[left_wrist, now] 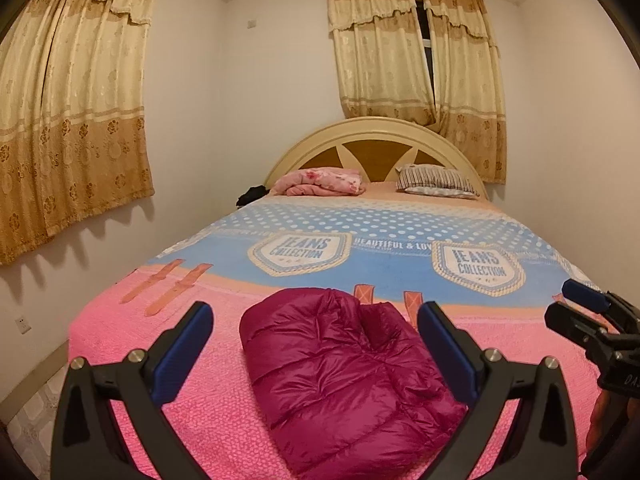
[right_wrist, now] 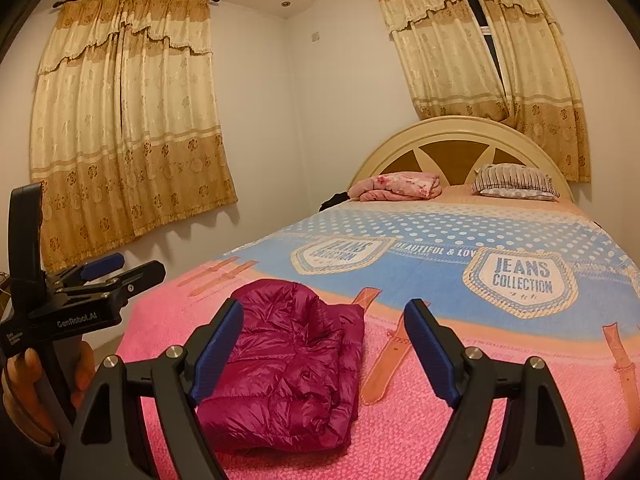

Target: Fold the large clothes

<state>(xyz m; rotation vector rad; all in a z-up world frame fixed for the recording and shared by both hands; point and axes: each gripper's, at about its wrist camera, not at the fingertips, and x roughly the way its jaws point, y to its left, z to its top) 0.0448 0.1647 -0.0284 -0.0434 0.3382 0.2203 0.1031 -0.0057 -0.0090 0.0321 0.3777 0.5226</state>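
The magenta puffer jacket [left_wrist: 340, 372] is lying folded into a compact bundle on the pink end of the bedspread [left_wrist: 168, 360], near the foot of the bed, and nothing is touching it. From the right wrist view the jacket [right_wrist: 292, 364] is showing its quilted panels stacked in layers, edges roughly squared.

The left gripper [left_wrist: 316, 344] is hovering above the bundle with its blue-padded fingers spread wide, gripping nothing. The right gripper [right_wrist: 324, 348] is doing the same off to the jacket's right, jaws wide apart and empty. Each tool is peeking into the other's camera: the left gripper [right_wrist: 108, 270] is showing at the left edge, a hand [right_wrist: 24, 384] wrapping its handle.

Farther up, the bedspread is turning blue with white dots and "JEANS COLLECTION" badges [right_wrist: 520, 276]. At the head of the bed a folded pink floral blanket [left_wrist: 320, 180] is sitting on the left and a striped pillow [left_wrist: 436, 180] on the right, both against the arched cream headboard [left_wrist: 376, 128]. Gold curtains [left_wrist: 72, 112] are hanging over the windows behind and beside the bed.
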